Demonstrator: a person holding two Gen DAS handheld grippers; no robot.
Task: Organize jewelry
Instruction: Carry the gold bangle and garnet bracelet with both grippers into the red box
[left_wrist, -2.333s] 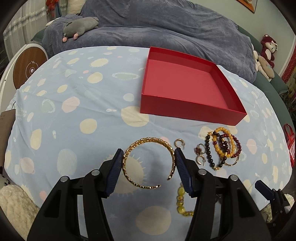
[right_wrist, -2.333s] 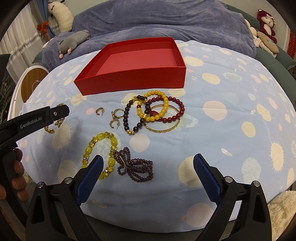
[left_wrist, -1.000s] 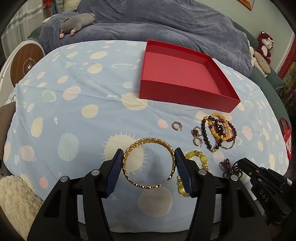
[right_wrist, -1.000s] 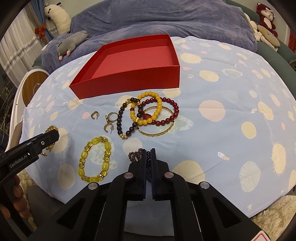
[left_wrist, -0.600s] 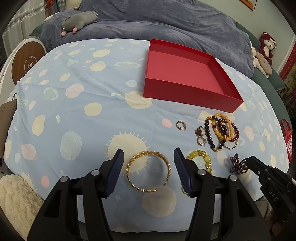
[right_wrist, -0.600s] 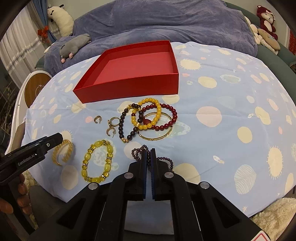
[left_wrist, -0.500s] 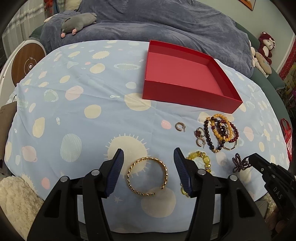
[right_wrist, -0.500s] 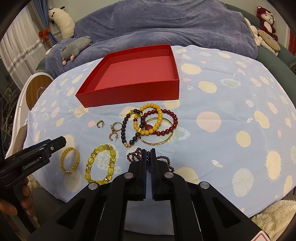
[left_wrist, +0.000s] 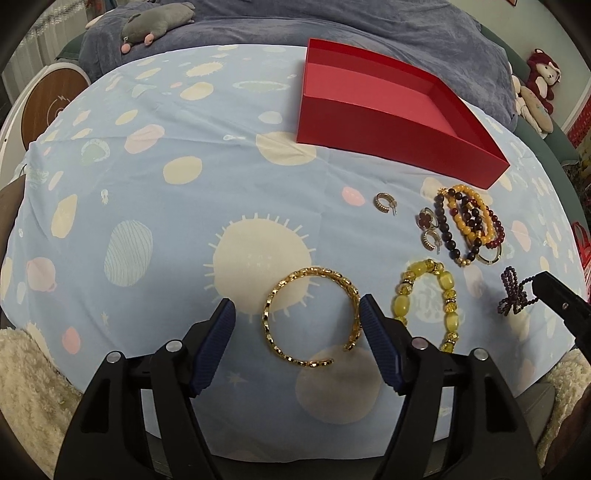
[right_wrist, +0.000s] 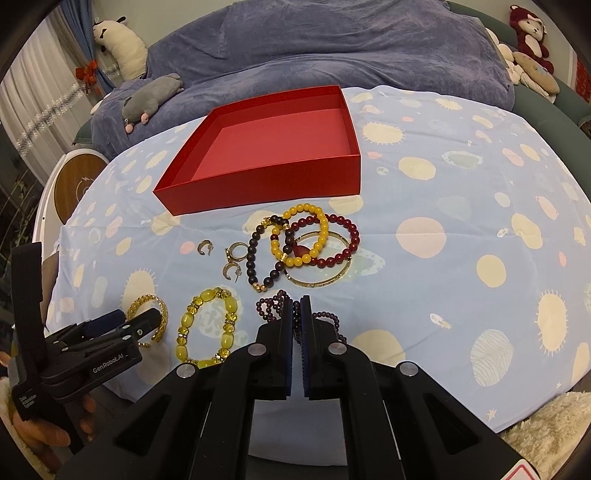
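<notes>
- Gold bangle lies between your left gripper jaws, which have just been opening; the left pad stands clear.
- Your right gripper is clamped on the purple bead bracelet.

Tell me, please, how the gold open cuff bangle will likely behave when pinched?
The gold open cuff bangle looks like rigid metal, so it probably keeps its shape. Its gap may let it flex slightly, and the shiny links could slip against the pads.

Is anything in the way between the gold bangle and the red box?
Nothing visible blocks it. The gold bangle lies between the open left gripper jaws, and only bare tablecloth lies up to the red box. A small earring sits off to the side.
</notes>
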